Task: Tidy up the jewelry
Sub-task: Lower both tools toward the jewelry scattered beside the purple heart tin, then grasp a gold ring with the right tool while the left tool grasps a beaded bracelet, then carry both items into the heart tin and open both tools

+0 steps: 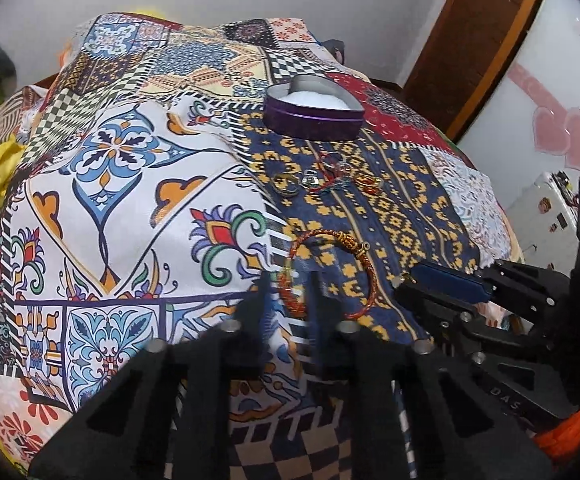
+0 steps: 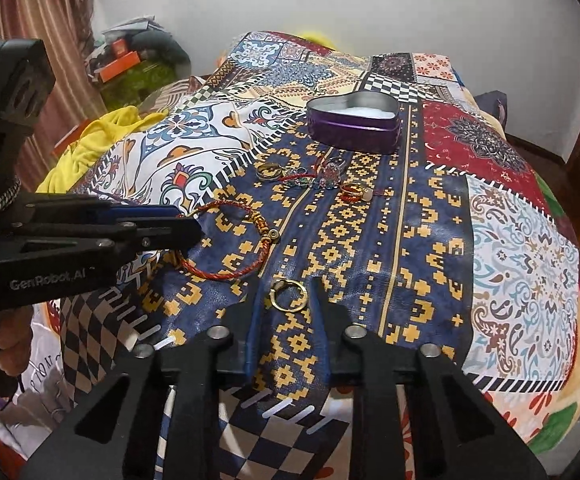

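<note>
A purple heart-shaped tin (image 1: 313,110) with white lining stands open on the patterned bedspread; it also shows in the right wrist view (image 2: 353,124). Rings and a beaded charm (image 1: 321,178) lie in front of it, also in the right wrist view (image 2: 309,178). A red braided bracelet (image 1: 325,272) lies nearer. My left gripper (image 1: 288,284) is open, its fingers either side of the bracelet's left edge; it shows in the right wrist view (image 2: 186,228) beside the bracelet (image 2: 226,240). My right gripper (image 2: 288,292) is open around a gold hoop ring (image 2: 288,295); it shows in the left wrist view (image 1: 405,284).
The patchwork bedspread (image 2: 509,220) covers a rounded bed that drops away at the edges. Yellow cloth (image 2: 90,140) lies at the bed's left. A wooden door frame (image 1: 469,48) and a white appliance with pink hearts (image 1: 561,100) stand at the right.
</note>
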`<state>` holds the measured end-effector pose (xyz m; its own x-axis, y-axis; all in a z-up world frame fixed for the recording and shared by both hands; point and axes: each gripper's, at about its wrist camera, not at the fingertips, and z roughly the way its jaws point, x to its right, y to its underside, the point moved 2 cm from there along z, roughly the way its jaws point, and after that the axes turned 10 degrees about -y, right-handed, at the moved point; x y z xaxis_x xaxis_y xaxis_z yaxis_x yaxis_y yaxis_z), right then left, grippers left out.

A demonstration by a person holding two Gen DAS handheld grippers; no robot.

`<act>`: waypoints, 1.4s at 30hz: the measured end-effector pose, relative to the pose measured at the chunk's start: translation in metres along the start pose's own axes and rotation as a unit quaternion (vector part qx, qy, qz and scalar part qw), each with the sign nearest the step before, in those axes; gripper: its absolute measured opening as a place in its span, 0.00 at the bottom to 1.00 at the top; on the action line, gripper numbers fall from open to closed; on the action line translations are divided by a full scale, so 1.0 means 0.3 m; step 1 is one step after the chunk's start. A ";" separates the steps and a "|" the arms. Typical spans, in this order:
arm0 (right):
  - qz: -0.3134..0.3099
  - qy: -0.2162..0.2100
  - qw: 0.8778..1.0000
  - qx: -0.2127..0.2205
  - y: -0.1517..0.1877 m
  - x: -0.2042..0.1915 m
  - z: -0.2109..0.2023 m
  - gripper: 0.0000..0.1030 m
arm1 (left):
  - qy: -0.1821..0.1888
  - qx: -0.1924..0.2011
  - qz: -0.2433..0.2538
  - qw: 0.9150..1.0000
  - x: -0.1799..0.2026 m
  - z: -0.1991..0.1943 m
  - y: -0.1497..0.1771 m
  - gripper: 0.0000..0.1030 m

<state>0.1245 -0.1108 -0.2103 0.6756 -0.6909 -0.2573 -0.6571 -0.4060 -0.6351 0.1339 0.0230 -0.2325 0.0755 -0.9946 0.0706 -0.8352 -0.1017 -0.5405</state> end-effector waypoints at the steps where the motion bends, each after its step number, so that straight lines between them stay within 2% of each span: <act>1: 0.001 -0.001 1.000 0.000 0.000 0.003 0.002 0.16 | 0.002 0.001 -0.002 1.000 -0.002 0.001 0.001 0.08; 11: 0.013 0.004 1.000 0.013 -0.029 0.006 -0.020 0.16 | -0.007 0.038 0.004 0.999 -0.004 -0.065 -0.035 0.05; 25: 0.020 0.038 0.997 0.068 -0.152 0.075 -0.092 0.16 | -0.017 0.115 0.012 0.993 -0.009 -0.160 -0.199 0.05; 34: 0.021 0.052 0.992 0.114 -0.260 0.126 -0.124 0.16 | -0.017 0.155 0.021 0.988 0.003 -0.155 -0.322 0.05; 42: 0.015 0.054 0.989 0.138 -0.336 0.160 -0.107 0.16 | -0.013 0.178 0.022 0.984 0.008 -0.115 -0.421 0.05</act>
<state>0.2126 -0.1222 -0.1353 0.6076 -0.7659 -0.2102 -0.5508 -0.2156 -0.8063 0.2207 0.0341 -0.1350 0.0608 -0.9979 0.0219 -0.5952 -0.0539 -0.8018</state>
